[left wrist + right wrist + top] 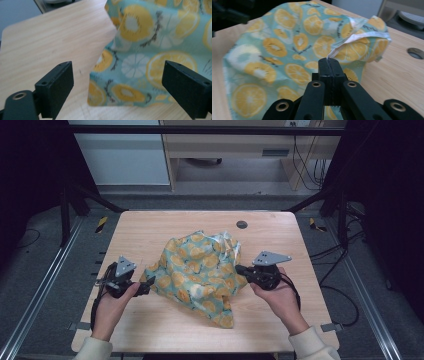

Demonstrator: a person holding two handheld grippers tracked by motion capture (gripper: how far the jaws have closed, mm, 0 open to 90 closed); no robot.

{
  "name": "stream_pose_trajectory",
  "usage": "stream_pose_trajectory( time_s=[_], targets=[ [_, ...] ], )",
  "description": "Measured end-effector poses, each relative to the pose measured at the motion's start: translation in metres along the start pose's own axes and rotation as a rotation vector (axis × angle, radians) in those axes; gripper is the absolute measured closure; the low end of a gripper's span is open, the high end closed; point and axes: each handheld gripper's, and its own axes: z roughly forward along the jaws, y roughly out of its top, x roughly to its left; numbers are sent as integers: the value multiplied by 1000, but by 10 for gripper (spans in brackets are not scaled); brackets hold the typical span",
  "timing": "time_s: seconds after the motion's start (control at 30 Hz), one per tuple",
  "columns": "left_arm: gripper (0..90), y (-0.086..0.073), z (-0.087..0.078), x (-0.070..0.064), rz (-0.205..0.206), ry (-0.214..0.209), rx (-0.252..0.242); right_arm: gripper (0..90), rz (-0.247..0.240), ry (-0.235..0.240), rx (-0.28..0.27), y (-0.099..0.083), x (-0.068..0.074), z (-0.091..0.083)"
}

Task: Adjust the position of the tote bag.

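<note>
Right gripper [329, 65] jaws are pressed together on a white-hemmed edge of the cloth [287, 50]. Left gripper [117, 82] jaws stand wide apart, holding nothing, with a cloth corner lying between them on the tabletop [150, 227]. Cloth sits crumpled mid-tabletop, between both grippers; a round hole [241, 224] lies beyond.

cloth [155, 57] cut off at top and right edges, far table edge [20, 25] blurred
</note>
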Motion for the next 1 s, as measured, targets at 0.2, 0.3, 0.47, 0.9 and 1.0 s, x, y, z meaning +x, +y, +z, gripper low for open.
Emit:
stream_pose_trajectory(
  time_s=[0.2,0.3,0.47,0.9,1.0],
  targets=[
    [97,40,16,4,49,-34,10,900,-19,30,4,1,11,5],
    [93,59,29,8,75,-36,33,900,-23,40,8,2,12,7],
    [93,85,55,17,80,-62,74,900,-18,34,-1,4,9,7],
    [111,94,105,12,92,-86,202,900,15,18,-19,4,-4,5],
    [266,89,104,10,96,-77,201,900,16,16,-24,5,-5,5]
  ],
)
